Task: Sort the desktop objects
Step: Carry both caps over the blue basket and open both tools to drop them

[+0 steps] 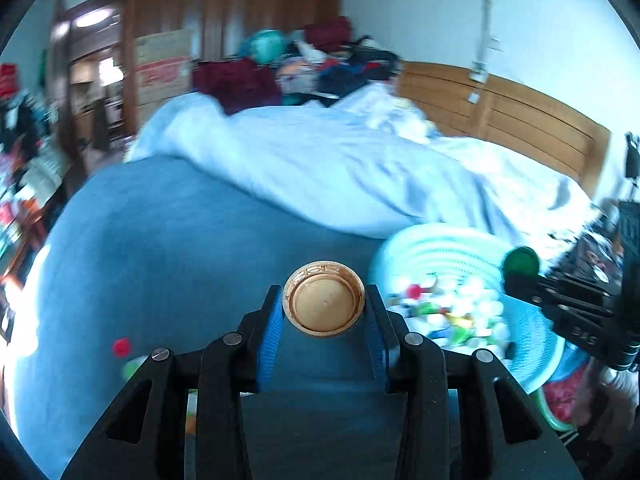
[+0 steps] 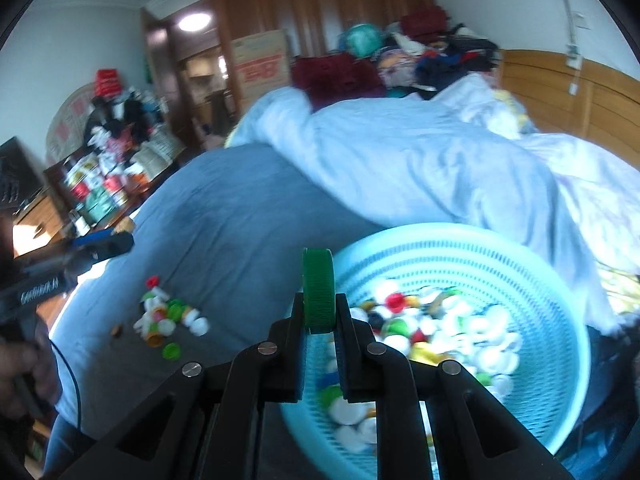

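My left gripper [image 1: 324, 308] is shut on a gold bottle cap [image 1: 324, 305], held open side toward the camera above the blue bedspread [image 1: 168, 248]. My right gripper [image 2: 319, 314] is shut on a green bottle cap [image 2: 318, 292], held on edge over the near rim of a light blue plastic basket [image 2: 520, 276] that holds several mixed caps [image 2: 432, 336]. The basket [image 1: 448, 248] and the right gripper with its green cap [image 1: 520, 262] also show at the right of the left wrist view. A loose pile of caps [image 2: 168, 318] lies on the bedspread to the left.
A rumpled pale quilt [image 2: 420, 148] covers the far bed, with piled clothes [image 2: 420, 60] behind. A wooden headboard [image 1: 520, 116] runs along the right wall. A cluttered shelf [image 2: 104, 176] stands at the left. A red cap [image 1: 121, 347] lies on the bedspread.
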`<state>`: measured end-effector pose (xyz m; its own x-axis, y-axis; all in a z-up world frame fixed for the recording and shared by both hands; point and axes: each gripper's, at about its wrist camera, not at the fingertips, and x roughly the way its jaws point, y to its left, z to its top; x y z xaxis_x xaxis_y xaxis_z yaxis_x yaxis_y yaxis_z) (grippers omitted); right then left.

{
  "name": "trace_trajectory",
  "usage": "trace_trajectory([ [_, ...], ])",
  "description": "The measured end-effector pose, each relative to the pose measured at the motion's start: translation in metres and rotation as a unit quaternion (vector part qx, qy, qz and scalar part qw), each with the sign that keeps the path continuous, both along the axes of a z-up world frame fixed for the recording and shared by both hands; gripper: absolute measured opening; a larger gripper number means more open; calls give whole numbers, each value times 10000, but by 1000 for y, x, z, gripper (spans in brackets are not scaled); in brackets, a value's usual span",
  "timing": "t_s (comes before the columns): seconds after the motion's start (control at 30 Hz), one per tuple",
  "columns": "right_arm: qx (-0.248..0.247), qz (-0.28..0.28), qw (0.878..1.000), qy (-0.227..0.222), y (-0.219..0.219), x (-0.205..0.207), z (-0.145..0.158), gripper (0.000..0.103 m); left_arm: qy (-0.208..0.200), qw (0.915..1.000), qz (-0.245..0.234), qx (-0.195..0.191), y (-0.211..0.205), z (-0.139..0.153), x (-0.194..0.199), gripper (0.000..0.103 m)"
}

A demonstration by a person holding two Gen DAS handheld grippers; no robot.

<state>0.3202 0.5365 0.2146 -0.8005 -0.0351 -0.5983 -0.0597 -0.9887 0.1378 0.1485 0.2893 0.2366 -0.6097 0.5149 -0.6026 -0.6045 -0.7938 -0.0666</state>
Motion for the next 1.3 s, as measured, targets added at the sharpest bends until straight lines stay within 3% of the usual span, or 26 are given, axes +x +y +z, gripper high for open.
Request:
trace_trajectory([
  [0.17,41,-163,9996,-245,32,7,3,14,-314,9983,-487,-61,63,-3,10,34],
  [0.47,95,-382,9950,-913,72,5,-21,14,-1016,9868,-1061,-678,143,-33,18,34],
  [0.8,7,-449,9941,-986,88,6,-34,14,-1226,9816,-1072,-1000,167,-60,15,34],
  [1.3,-16,-383,9947,-956,89,1,-36,14,-1334,9781,-1126,-1133,176,-74,17,34],
])
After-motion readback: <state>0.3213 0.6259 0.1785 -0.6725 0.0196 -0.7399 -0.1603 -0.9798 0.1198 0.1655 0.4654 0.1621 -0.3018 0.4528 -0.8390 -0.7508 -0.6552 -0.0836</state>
